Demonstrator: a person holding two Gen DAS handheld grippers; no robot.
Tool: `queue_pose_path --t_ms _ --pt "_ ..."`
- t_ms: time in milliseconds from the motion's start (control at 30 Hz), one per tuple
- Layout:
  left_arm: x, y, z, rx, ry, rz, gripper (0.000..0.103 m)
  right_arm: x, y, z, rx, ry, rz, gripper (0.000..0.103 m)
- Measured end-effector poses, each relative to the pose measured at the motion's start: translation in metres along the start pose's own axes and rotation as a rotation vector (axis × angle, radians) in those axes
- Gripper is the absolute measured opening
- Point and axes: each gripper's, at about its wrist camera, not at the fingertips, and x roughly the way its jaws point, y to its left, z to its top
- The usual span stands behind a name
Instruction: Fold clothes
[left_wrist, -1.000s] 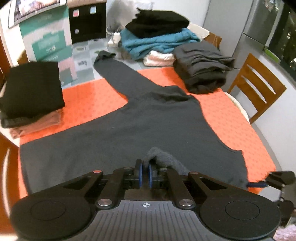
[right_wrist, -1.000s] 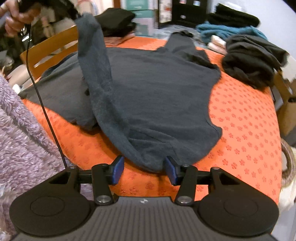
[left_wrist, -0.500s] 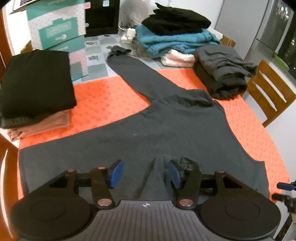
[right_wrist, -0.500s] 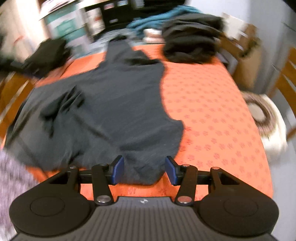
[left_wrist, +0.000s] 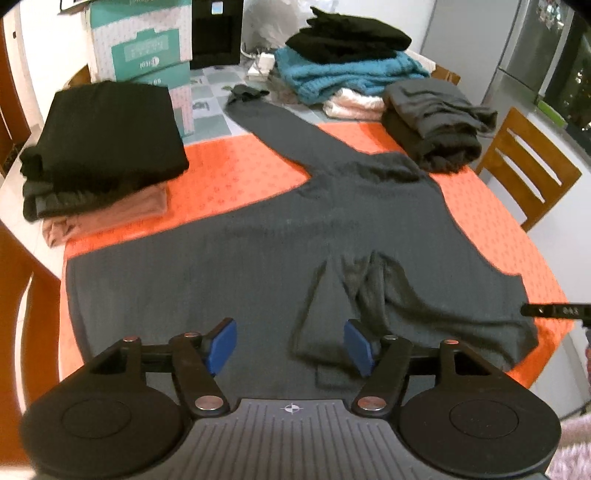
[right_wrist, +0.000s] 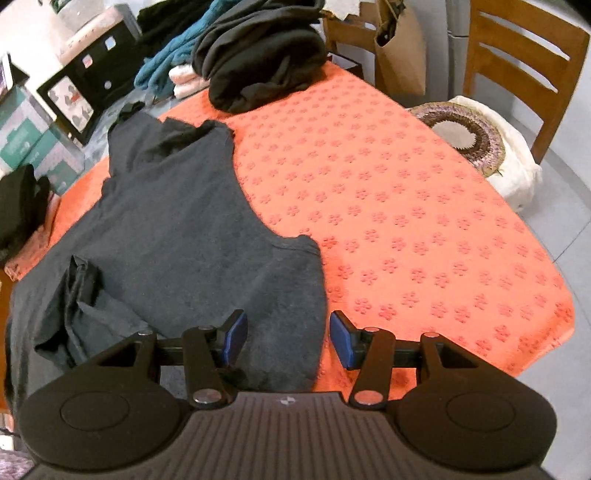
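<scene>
A dark grey sweater (left_wrist: 280, 236) lies spread flat on the orange tablecloth (left_wrist: 236, 173). One sleeve (left_wrist: 351, 302) lies folded across its body, crumpled; the other sleeve (left_wrist: 273, 125) stretches toward the far table edge. My left gripper (left_wrist: 290, 345) is open and empty, just above the folded sleeve's cuff. In the right wrist view the sweater (right_wrist: 184, 221) fills the left half, with the folded sleeve (right_wrist: 81, 306) at the lower left. My right gripper (right_wrist: 286, 338) is open and empty over the sweater's near edge by its side seam.
Folded black and pink clothes (left_wrist: 99, 147) sit at the left. A pile of black, teal, white and grey garments (left_wrist: 373, 81) is at the far side. Wooden chairs (left_wrist: 524, 166) stand at the right. A cushion (right_wrist: 476, 144) lies on a chair seat.
My left gripper opened and let go of the sleeve, which now lies across the sweater's body; it then backed off. My right gripper swung right along the sweater's near edge, staying open.
</scene>
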Motion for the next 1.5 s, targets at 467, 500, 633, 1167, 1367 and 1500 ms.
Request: queue_pose_path --t_ms 467,500,633,1167,1367,1500 --pt "0.029 -0.033 -0.025 0.082 0.060 -0.053 0.075 -0.002 0.020 0.005 -0.188 0.015 -0.124 0.017" --pt "0.033 -0.037 -0.025 0.087 0.066 -0.058 0.075 -0.007 0.026 0.005 -0.222 -0.001 -0.116 0.020" --pt "0.053 -0.053 -0.024 0.090 0.096 -0.075 0.076 -0.020 0.050 0.007 -0.334 -0.039 -0.012 0.040" --pt "0.075 -0.040 -0.008 0.030 0.109 0.130 0.008 0.018 0.098 0.008 -0.602 0.177 0.271 0.003" --pt "0.060 -0.010 0.040 0.044 0.027 0.228 0.006 0.001 0.090 0.014 -0.601 0.175 0.320 0.002" --pt "0.061 0.006 0.083 0.032 -0.031 0.262 0.006 -0.005 0.084 0.016 -0.583 0.167 0.332 0.002"
